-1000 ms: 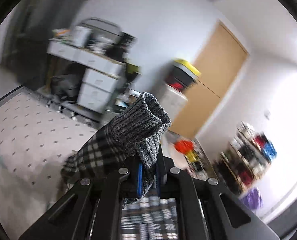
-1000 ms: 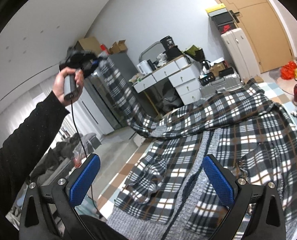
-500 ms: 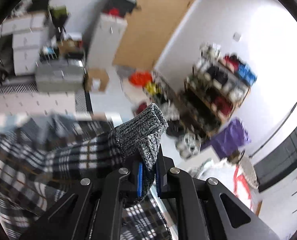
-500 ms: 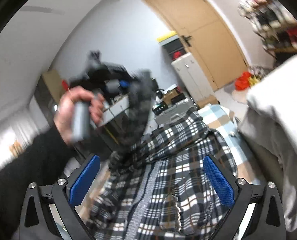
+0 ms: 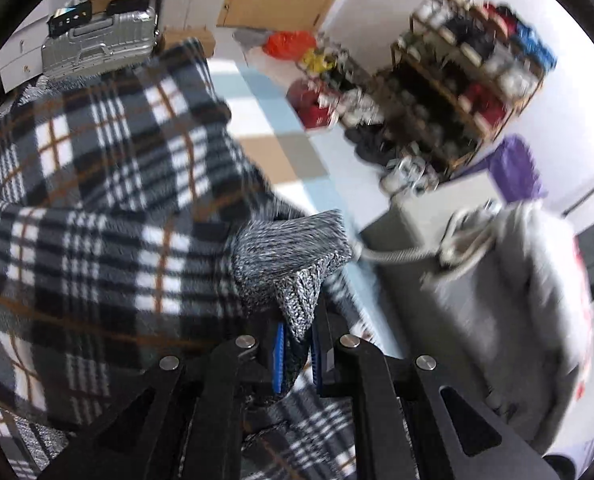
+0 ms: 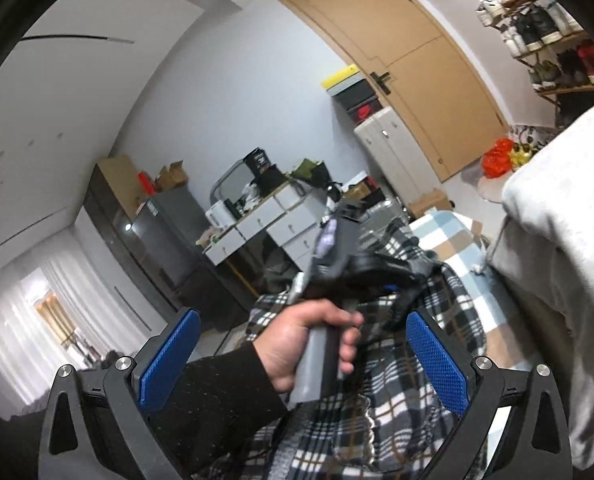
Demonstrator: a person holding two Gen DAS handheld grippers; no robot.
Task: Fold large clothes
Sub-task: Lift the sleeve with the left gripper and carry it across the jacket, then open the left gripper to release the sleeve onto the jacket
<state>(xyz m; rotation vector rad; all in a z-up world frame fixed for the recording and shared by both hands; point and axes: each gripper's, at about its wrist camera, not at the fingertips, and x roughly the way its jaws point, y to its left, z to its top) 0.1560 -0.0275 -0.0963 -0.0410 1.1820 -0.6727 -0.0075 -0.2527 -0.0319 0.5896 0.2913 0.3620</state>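
While the left gripper (image 5: 297, 354) points steeply down, we see its blue pads pressed together on the grey knit cuff (image 5: 293, 256) of the plaid garment (image 5: 97, 208). That cuff sticks out beyond the fingertips, and the plaid sleeve bunches to the left of the cuff, over the checked bed cover (image 5: 281, 148). From the right wrist view, we note the right gripper (image 6: 303, 354) spread wide with nothing between its blue pads. Between those pads, farther off, the person's left hand (image 6: 309, 340) grips the grey handle of the other gripper, black sleeve (image 6: 217, 396) behind it. Below that hand the garment lies spread on the bed. Right of the garment we see a pale grey cloth (image 6: 557, 260).
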